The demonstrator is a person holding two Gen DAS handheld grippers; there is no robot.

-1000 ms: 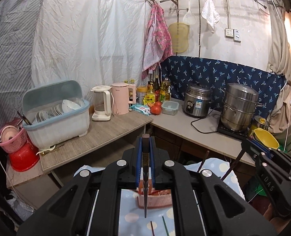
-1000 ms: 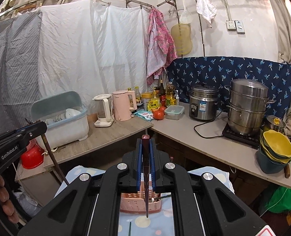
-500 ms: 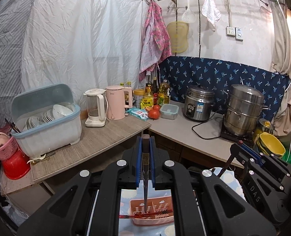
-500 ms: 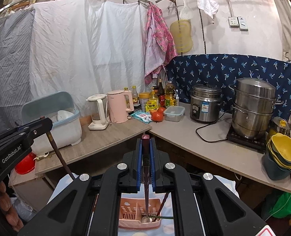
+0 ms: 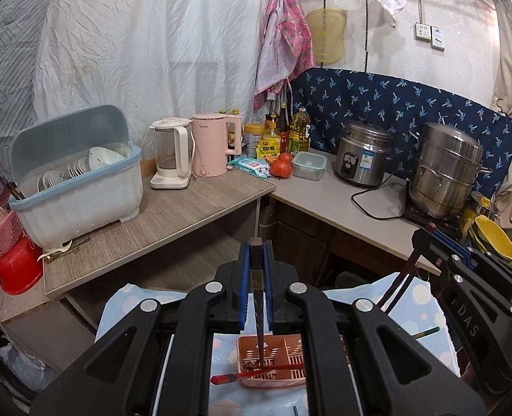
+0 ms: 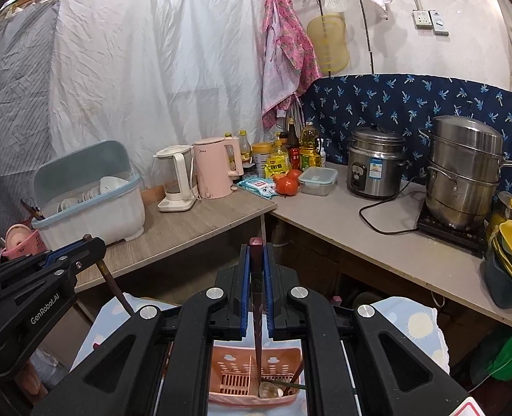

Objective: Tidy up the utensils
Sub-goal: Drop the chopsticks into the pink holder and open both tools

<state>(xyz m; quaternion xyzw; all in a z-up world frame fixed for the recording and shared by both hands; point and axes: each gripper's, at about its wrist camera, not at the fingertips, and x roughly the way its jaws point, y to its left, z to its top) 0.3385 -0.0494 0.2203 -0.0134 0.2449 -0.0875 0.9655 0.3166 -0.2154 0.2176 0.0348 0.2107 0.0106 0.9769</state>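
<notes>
Both grippers are clamped on chopsticks, and both sticks point down toward the pink basket. Left gripper (image 5: 256, 277) pinches a dark chopstick (image 5: 260, 332) near its top; the stick's long axis runs nearly straight down, tip just at the basket (image 5: 273, 379), where a red chopstick (image 5: 256, 375) lies across the front rim. Right gripper (image 6: 256, 277) grips its own chopstick (image 6: 257, 339), tip hanging inside the basket's right compartment, just above a spoon (image 6: 268, 389). The basket sits on the dotted cloth (image 5: 418, 312) directly beneath both. Right looks marginally deeper in. Beyond, counter (image 6: 360, 228) with pots.
</notes>
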